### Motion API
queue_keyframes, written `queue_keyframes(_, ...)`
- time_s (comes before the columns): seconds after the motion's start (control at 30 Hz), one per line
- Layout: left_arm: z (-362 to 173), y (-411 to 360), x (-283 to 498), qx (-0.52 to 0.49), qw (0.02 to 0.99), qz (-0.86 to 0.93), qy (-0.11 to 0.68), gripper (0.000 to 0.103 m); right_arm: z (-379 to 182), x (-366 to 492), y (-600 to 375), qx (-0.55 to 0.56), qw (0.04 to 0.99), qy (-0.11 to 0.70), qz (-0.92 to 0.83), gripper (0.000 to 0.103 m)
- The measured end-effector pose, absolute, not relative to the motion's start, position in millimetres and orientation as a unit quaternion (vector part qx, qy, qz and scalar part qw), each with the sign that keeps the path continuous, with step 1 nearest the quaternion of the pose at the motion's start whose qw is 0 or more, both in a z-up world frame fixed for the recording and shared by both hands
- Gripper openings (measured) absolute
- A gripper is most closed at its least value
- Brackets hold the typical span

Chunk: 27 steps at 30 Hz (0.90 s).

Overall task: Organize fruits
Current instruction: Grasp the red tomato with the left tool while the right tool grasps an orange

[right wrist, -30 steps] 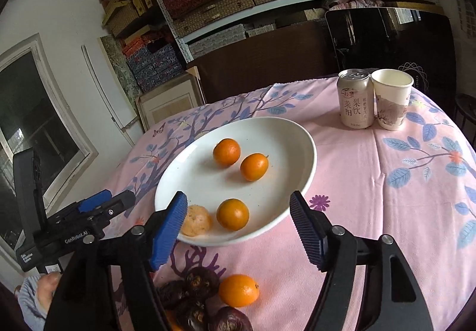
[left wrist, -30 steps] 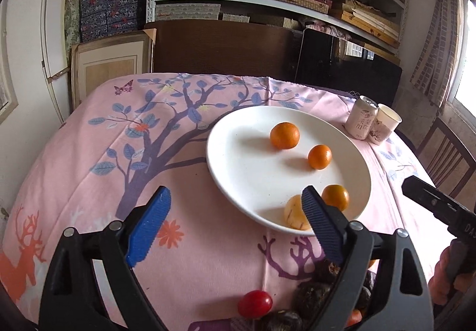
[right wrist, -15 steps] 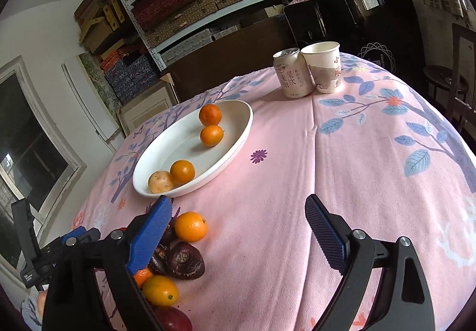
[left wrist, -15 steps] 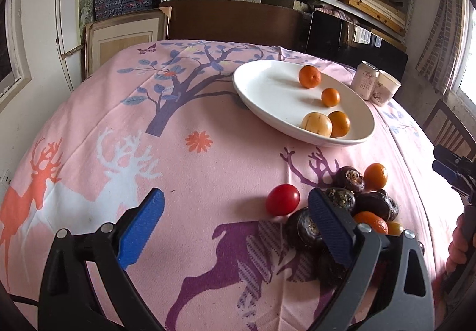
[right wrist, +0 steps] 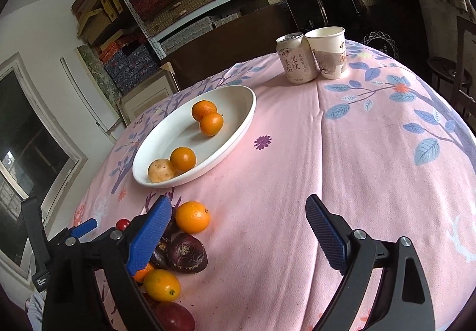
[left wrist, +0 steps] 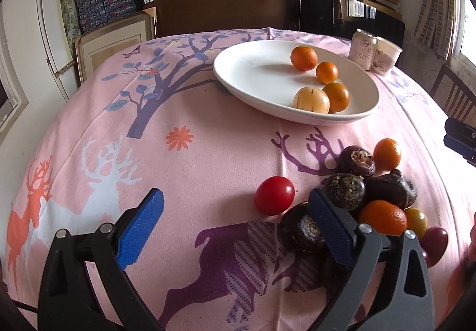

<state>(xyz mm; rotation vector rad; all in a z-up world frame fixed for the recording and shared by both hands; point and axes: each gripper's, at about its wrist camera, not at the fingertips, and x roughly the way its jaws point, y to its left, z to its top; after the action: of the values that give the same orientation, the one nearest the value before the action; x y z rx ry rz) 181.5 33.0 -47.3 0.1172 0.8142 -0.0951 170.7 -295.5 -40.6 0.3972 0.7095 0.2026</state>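
A white plate (left wrist: 253, 72) (right wrist: 178, 134) on the pink tablecloth holds three small oranges and one pale yellow fruit (left wrist: 311, 100). Nearer me lies a loose pile: dark brown fruits (left wrist: 345, 191) (right wrist: 186, 253), oranges (right wrist: 192, 217), a yellow one (right wrist: 162, 285) and a red tomato (left wrist: 274, 195). My left gripper (left wrist: 235, 195) hangs open above the cloth, the tomato just inside its right finger, which overlaps the pile. My right gripper (right wrist: 238, 201) is open over bare cloth, its left finger above the pile's edge. Neither holds anything.
A drink can (right wrist: 294, 63) and a paper cup (right wrist: 328, 52) stand together at the table's far side. A wooden chair (left wrist: 452, 93) is beyond the right edge. Shelves of boxes and a dark cabinet fill the back wall.
Both grippers drew back from over the plate toward the near side and sank. The fruit pile now lies by their fingers. Both sets of jaws widened, the right more.
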Motion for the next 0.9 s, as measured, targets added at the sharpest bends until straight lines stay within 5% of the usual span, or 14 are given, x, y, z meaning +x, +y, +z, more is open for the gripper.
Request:
queue_keyframes(0.37, -34.8, 90.0, 179.9, -0.034, 0.921, -0.014, 0.388, 0.099, -37.5, 168.5, -295.7, 0.196, 0.915, 0.338, 0.101, 0.092)
queue_keyframes(0.63, -44.7, 43.1, 189.6, 0.077, 0.92, -0.025, 0.384, 0.098, -37.3, 167.0, -291.2, 0.184, 0.918, 0.337, 0.102, 0.092)
queue_keyframes(0.8, -53.0, 38.3, 199.0, 0.071, 0.908, -0.057, 0.409, 0.063, -38.1, 166.9, -287.2, 0.174, 0.919, 0.339, 0.102, 0.092)
queue_keyframes(0.9, -54.9, 38.2, 199.7, 0.063, 0.906, -0.065, 0.414, 0.054, -38.5, 166.8, -284.0, 0.169, 0.919, 0.341, 0.105, 0.092)
